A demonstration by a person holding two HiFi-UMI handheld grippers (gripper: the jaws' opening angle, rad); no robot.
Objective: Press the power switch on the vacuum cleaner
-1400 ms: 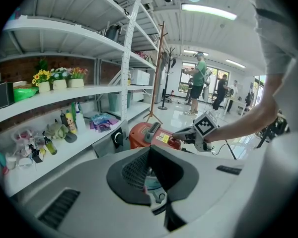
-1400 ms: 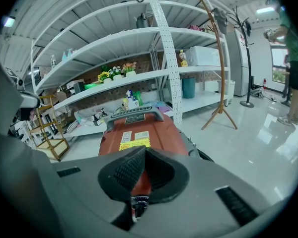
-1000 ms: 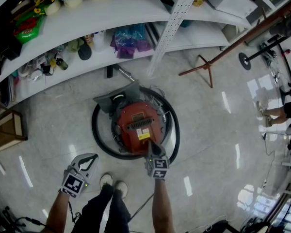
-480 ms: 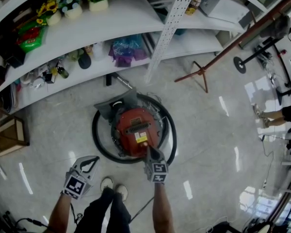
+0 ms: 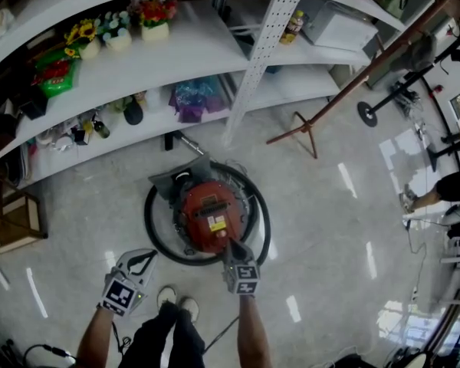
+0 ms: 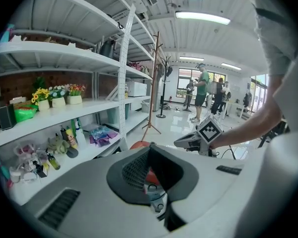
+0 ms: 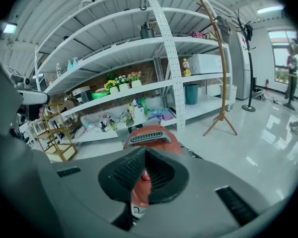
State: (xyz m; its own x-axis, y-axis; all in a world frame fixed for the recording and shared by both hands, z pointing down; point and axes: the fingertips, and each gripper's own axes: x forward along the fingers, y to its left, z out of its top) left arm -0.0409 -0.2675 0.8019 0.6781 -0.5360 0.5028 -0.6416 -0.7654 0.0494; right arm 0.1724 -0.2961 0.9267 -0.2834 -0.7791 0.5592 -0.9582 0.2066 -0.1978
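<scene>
Your right hand-held gripper (image 5: pixel 227 244) has its jaws closed, tips touching the near end of the red vacuum cleaner (image 5: pixel 209 209), which sits on the floor (image 5: pixel 330 205) ringed by its black hose (image 5: pixel 149 221). Your left hand-held gripper (image 5: pixel 147 256), also closed and empty, hovers well apart to the left

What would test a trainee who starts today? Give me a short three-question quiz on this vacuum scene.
1. True or false: the left gripper rests on the vacuum cleaner.
2. Where does the black hose lie? A: ringed round the vacuum cleaner on the floor. B: on a shelf. C: held in the left gripper.
3. Fill the gap: the right gripper points at the vacuum cleaner's ___-coloured top.

Key: 1 false; 2 A; 3 red.
</scene>
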